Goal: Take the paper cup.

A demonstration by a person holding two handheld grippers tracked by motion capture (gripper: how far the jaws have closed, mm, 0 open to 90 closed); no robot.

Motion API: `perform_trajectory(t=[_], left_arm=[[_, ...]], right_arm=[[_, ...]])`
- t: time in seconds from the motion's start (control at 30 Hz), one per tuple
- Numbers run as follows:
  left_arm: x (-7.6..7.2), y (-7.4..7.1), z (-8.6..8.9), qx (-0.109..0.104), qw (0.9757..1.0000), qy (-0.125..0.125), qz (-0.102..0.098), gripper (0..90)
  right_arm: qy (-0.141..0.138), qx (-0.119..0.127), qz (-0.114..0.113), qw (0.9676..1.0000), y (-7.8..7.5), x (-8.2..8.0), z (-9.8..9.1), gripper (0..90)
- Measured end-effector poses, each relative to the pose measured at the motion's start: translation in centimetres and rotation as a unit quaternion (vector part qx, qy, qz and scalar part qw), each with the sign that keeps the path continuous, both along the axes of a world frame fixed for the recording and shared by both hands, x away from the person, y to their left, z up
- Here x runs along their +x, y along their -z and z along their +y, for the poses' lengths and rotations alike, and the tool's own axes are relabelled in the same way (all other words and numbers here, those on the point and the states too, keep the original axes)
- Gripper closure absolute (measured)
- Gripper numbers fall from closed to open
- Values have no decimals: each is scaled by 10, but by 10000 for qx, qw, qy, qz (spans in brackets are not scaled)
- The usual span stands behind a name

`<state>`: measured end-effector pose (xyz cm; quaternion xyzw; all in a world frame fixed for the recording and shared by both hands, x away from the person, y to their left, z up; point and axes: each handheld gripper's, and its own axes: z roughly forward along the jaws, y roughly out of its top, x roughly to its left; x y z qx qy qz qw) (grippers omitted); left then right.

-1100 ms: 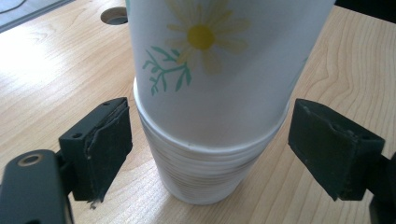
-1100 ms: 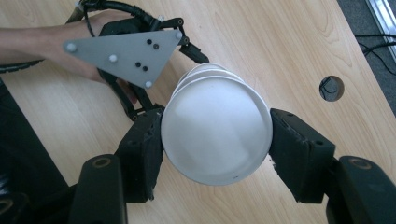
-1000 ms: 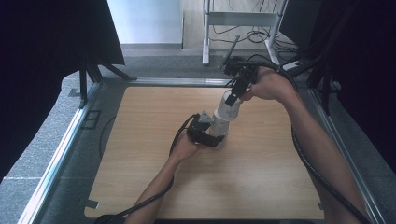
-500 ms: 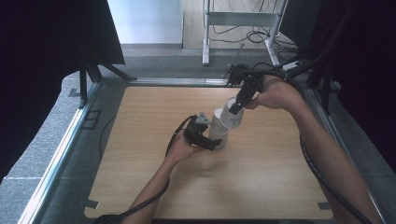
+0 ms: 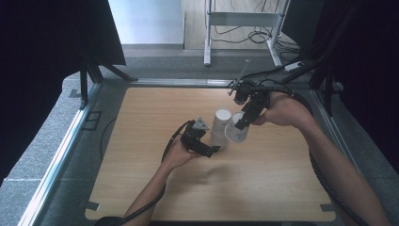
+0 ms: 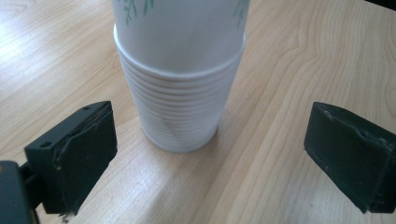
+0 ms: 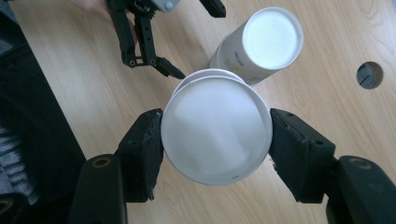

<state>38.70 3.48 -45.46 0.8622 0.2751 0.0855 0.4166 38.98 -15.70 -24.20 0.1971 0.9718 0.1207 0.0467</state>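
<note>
Since the earlier high-view frames: the right gripper [image 5: 239,123] has carried one white paper cup [image 5: 235,133] off the stack of paper cups [image 5: 219,129] and out to the stack's right; the left gripper [image 5: 210,149] has just been opening its jaws, the stack standing free between them.

High view. Stack: white, upside down on the wooden table [image 5: 141,188], bottom disc uppermost, near mid-table. Left gripper: just at the stack's foot. Lifted cup: just right of the stack, tilted, clamped by the right gripper.

Left gripper view. Jaws spread wide, black rubber-like pads well clear of the stack [image 6: 180,88] on both sides. Stack: tapered, many thin rolled rims nested in close ridges at its foot, faint green leaf print higher up, smooth matte paper. Table [image 6: 303,56]: pale wood grain.

Right gripper view. Jaws closed on the single cup [image 7: 215,130], one pad pressed to each side of the wall; round flat bottom faces the camera. Behind it the stack [image 7: 261,44], round bottom showing, and the left gripper [image 7: 144,46], jaws apart. A round hole [image 7: 369,74] in the table beyond.
</note>
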Motion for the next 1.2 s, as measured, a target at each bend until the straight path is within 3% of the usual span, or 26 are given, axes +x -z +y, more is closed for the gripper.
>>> perform_trajectory(t=[0.4,0.93,1.2], left_arm=[[-15,2,9,-53,10000,57,20,28],[-38,11,16,-35,9996,255,114,27],[-47,13,19,-77,9993,340,122,27]], right_arm=[[-69,146,114,9998,24,-15,-18,375],[-193,257,233,9992,51,-29,-23,374],[-182,427,253,9986,69,-32,-29,374]])
